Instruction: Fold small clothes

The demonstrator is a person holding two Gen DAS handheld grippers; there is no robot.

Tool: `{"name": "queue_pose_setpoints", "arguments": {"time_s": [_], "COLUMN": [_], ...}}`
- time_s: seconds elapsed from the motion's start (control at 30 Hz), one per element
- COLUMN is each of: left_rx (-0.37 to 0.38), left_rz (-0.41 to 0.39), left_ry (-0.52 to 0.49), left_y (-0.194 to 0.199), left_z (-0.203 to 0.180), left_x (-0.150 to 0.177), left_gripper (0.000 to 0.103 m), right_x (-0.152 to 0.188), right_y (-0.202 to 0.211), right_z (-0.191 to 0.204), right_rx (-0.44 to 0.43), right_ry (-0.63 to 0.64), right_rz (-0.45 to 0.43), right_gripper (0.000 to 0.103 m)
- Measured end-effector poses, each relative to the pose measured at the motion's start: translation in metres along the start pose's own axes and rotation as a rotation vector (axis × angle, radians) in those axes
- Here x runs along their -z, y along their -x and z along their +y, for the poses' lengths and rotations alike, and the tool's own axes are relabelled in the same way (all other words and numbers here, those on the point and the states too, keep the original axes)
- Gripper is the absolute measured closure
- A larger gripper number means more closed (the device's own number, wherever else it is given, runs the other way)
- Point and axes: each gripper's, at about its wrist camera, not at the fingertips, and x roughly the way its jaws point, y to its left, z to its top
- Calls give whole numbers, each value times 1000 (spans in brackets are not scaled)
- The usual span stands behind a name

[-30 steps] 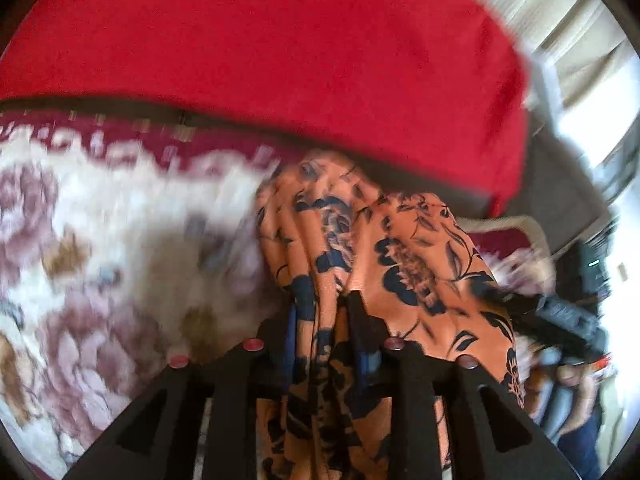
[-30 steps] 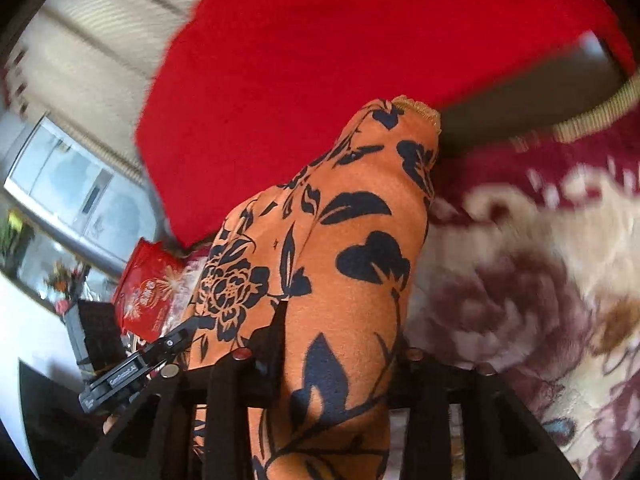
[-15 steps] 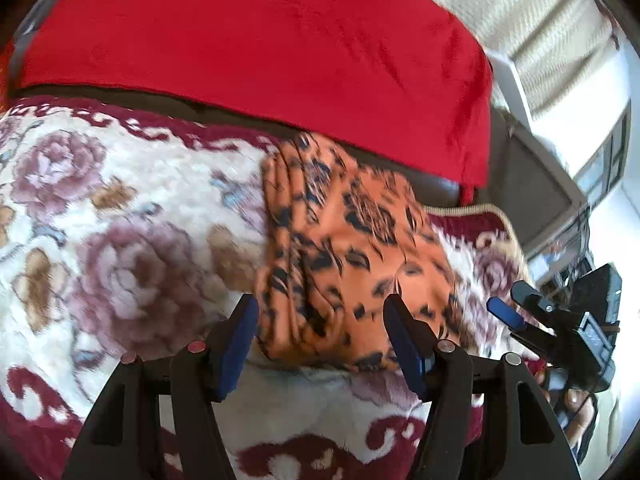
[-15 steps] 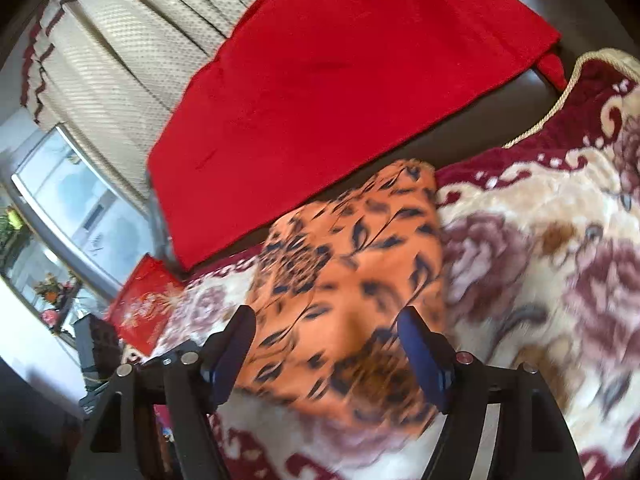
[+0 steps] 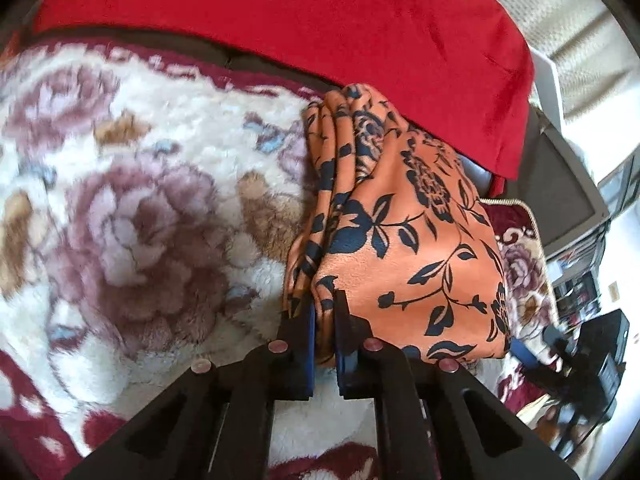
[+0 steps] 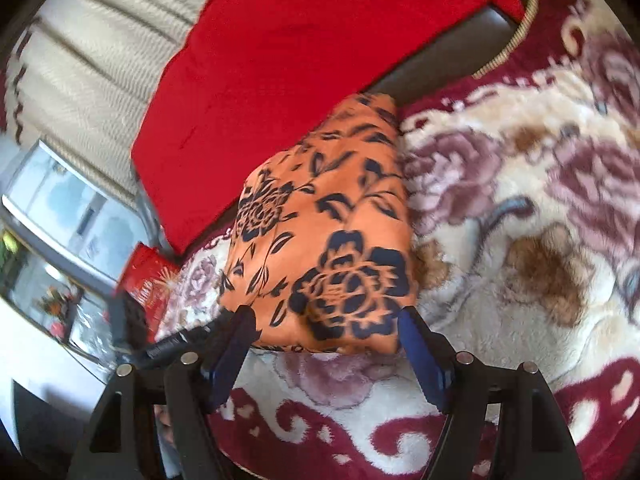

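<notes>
A folded orange garment with a dark floral print lies on a floral blanket. My left gripper is shut on the near left corner of the orange garment, pinching its stacked layers. In the right wrist view the same garment lies flat and folded. My right gripper is open, its blue-padded fingers astride the garment's near edge, not touching it as far as I can tell.
A red cloth drapes over the dark sofa back behind the garment; it also shows in the right wrist view. A red packet lies at the left. The blanket's edge with cord trim is at the far right.
Both grippers let go of the garment and it dropped folded onto the blanket. Since half a second ago my left gripper has closed on its near left corner; the right stays open.
</notes>
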Motion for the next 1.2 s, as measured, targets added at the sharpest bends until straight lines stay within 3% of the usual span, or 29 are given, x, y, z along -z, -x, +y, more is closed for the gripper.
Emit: {"name": "queue_pose_setpoints", "arguments": {"time_s": [0.07, 0.2, 0.3, 0.37, 0.43, 0.5, 0.57, 0.67, 0.87, 0.9, 0.93, 0.97, 1.0, 1.07, 1.2], "left_rx": [-28, -32, -61, -71, -85, -55, -25, -27, -41, -40, -24, -44, -54, 3, 22], "left_rz": [3, 4, -6, -10, -10, -38, -99, -97, 12, 29, 49, 79, 93, 99, 75], "left_ry": [-37, -35, -67, -86, -110, -108, -121, -176, -104, -86, -72, -70, -38, 54, 51], "left_y": [0, 1, 5, 8, 17, 30, 40, 26, -37, -46, -56, -65, -73, -82, -80], "left_z": [-8, -12, -20, -26, -34, -41, -51, -65, -55, -50, -45, -41, -32, -12, -4], "left_x": [-2, -1, 0, -1, -3, -10, -27, -58, -127, -134, -140, -144, -147, -146, -139], "left_gripper": [94, 94, 92, 91, 82, 51, 40, 40, 41, 51, 68, 94, 95, 94, 91], "right_x": [-5, -34, -60, -74, -78, -72, -67, -65, -91, -95, -98, -99, -103, -115, -132], "right_y": [3, 0, -20, -39, -55, -53, -41, -23, -23, -26, -30, -33, -38, -52, -86], "right_z": [-7, -27, -43, -46, -44, -33, -21, -5, 4, 1, -2, -5, -8, -20, -48], "right_rx": [-35, -59, -67, -23, 86, 99, 142, 169, 152, 144, 141, 141, 141, 128, 113], "right_ry": [-37, -135, -204, -189, -154, -99, -35, 28, 42, 32, 25, 21, 15, -23, -137], "right_rz": [-12, -45, -3, 50, 104, 102, 50, -11, -14, -10, -8, -4, 3, 12, 74], "right_gripper": [26, 15, 15, 15, 16, 16, 16, 16, 16, 16, 16, 16, 16, 16, 16]}}
